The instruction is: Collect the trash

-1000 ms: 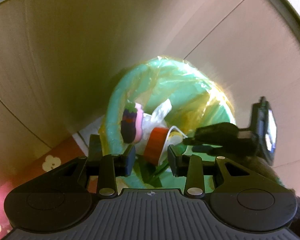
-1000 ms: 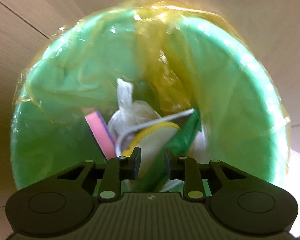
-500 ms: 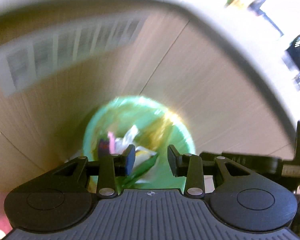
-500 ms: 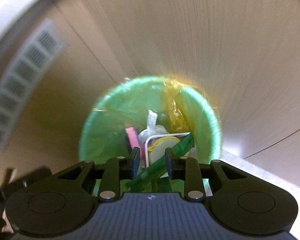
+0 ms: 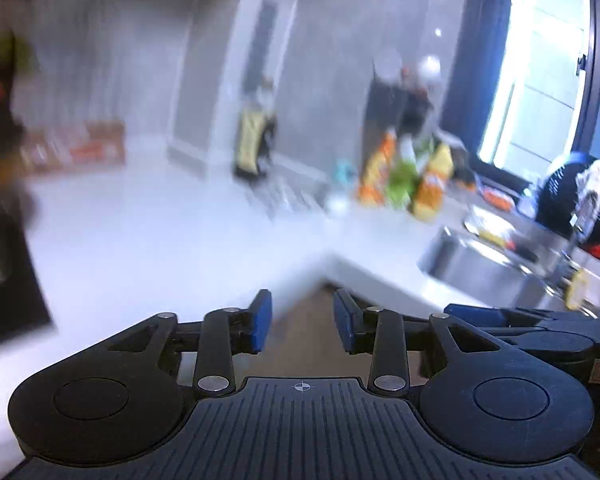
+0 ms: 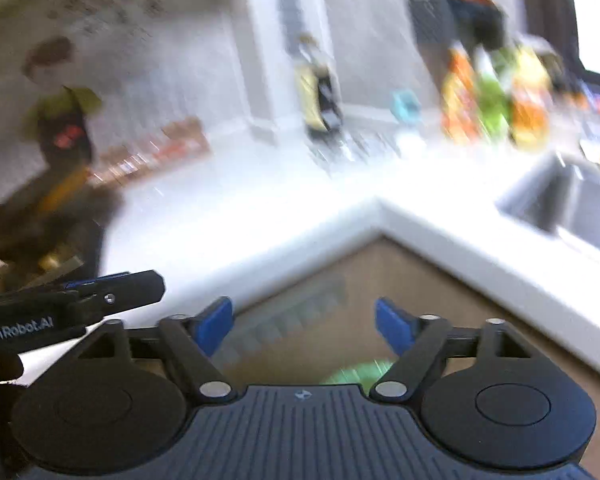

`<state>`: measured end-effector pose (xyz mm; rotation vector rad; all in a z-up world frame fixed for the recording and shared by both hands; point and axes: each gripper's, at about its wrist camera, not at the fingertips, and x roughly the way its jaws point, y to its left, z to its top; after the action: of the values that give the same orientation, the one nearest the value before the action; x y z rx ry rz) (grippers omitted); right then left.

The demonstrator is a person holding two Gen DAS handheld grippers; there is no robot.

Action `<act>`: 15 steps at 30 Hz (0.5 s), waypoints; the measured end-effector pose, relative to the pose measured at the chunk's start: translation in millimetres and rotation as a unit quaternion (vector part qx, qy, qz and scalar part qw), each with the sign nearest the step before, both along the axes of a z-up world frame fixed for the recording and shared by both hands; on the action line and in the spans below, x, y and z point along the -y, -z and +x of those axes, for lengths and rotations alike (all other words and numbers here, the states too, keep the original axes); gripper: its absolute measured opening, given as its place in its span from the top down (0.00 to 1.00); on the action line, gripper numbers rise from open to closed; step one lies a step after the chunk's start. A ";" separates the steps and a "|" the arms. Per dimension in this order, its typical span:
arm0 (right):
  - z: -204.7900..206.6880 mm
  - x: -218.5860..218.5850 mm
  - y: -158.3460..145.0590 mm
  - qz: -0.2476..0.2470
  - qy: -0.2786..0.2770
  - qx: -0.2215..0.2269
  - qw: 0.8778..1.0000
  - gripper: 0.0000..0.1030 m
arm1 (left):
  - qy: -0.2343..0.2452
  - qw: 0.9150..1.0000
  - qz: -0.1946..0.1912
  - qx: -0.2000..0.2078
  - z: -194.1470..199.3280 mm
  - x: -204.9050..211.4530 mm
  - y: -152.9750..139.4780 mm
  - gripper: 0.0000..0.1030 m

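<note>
Left wrist view: my left hand-held gripper [image 5: 302, 325] gapes empty before the white bench [image 5: 172, 232]; my right hand-held gripper [image 6: 304, 326] spreads wide, empty too.

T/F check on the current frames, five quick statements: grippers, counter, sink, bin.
1. The left gripper holds a wrapper. False: its jaws are apart with nothing between them.
2. The right gripper is open and empty. True.
3. A steel sink is set into the white counter. True.
4. The green bin fills the right wrist view. False: only a sliver shows low between the fingers.
5. Colourful bottles stand inside the sink. False: they stand on the counter behind it.
</note>
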<state>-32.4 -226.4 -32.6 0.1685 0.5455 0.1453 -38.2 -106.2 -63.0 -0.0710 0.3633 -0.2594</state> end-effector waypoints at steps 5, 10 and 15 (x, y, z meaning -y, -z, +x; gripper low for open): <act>5.2 -39.0 -35.5 -0.038 0.003 0.071 0.997 0.16 | -0.039 0.999 0.008 0.016 -9.8 -5.3 -19.2 0.87; 11.6 -56.4 -45.2 -0.040 -0.017 0.075 0.996 0.16 | -0.103 0.994 0.044 0.013 -10.0 -12.4 -13.0 0.87; 11.3 -61.2 -35.5 -0.019 -0.032 0.059 0.998 0.16 | -0.103 0.994 0.037 -0.008 -8.5 -19.4 -7.5 0.87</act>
<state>-21.1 -165.2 2.8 0.1050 0.4361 0.2065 -46.7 -86.9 -55.5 -0.0375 0.3781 -0.0419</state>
